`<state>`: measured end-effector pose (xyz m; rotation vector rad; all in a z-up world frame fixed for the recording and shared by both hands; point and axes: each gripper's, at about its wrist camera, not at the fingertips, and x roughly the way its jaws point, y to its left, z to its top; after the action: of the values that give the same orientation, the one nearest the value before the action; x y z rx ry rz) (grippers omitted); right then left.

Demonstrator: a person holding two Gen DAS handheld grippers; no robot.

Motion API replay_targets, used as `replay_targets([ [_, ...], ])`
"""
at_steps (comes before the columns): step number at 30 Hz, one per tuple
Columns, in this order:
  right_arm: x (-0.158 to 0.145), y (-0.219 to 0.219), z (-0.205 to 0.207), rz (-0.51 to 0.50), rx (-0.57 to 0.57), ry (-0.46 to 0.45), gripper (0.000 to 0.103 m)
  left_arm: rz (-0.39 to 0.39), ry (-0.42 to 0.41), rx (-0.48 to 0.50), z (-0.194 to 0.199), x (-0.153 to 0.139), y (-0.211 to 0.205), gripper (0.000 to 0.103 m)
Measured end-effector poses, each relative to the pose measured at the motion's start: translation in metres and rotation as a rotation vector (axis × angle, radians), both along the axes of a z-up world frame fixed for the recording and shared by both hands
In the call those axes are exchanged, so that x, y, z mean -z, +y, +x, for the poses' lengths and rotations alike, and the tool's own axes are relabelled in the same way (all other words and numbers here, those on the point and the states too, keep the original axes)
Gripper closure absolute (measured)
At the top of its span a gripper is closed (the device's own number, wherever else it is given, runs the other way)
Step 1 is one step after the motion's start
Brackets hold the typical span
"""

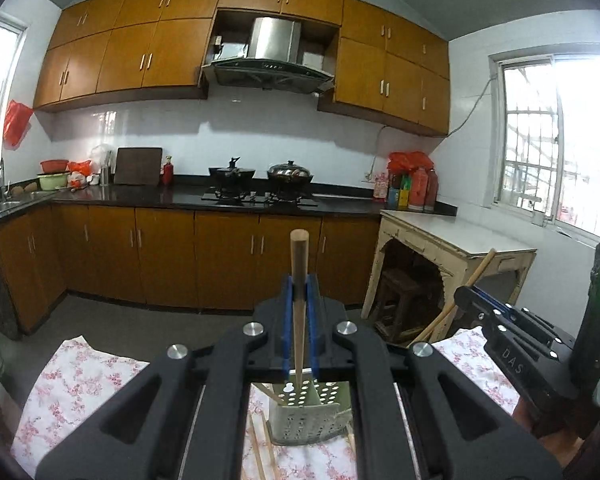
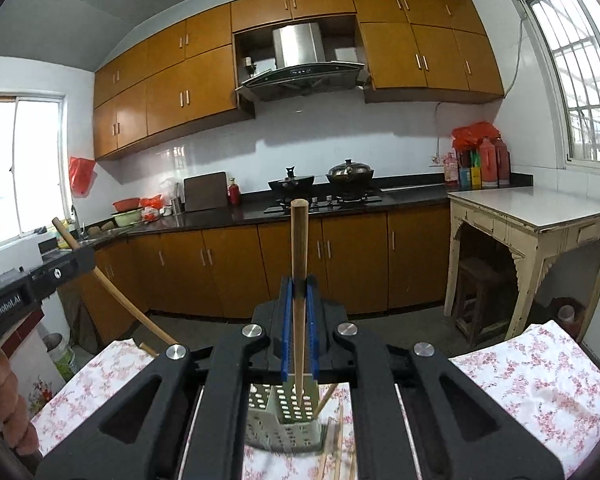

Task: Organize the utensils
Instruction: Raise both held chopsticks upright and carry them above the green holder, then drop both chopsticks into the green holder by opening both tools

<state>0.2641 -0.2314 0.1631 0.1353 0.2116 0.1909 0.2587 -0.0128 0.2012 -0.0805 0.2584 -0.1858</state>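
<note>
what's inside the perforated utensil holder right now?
The perforated utensil holder shows one wooden stick leaning out of it; the gripper body covers the rest of its interior. More sticks lie beside it on the floral cloth.

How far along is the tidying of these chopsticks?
Mid-job. Done: not clear; one stick seems to lean at the perforated holder, but I cannot tell whether it is inside. In hand: each gripper is shut on one chopstick, the left gripper on the left chopstick, the right gripper on the right chopstick, both raised above the holder. Left: loose chopsticks lie on the floral cloth.
</note>
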Motion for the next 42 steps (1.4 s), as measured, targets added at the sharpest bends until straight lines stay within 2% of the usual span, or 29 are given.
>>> replay_targets([
  [17,0.027,0.006,0.041,0.033,0.004,0.117,0.095,0.000,0.089,-0.016,0.037,0.026,0.005,0.095],
  [22,0.037,0.012,0.051,0.027,-0.011,0.163,0.095,0.001,0.128,-0.014,0.054,0.032,0.006,0.095],
  [29,0.047,0.017,0.056,0.011,-0.027,0.212,0.095,0.006,0.168,-0.017,0.059,0.044,0.011,0.095],
  [34,0.042,0.019,0.049,-0.017,-0.014,0.196,0.095,-0.009,0.163,-0.039,0.054,0.043,0.020,0.093],
  [42,0.025,0.016,0.032,-0.010,-0.006,0.145,0.095,-0.040,0.131,-0.064,0.036,0.031,0.038,0.086],
])
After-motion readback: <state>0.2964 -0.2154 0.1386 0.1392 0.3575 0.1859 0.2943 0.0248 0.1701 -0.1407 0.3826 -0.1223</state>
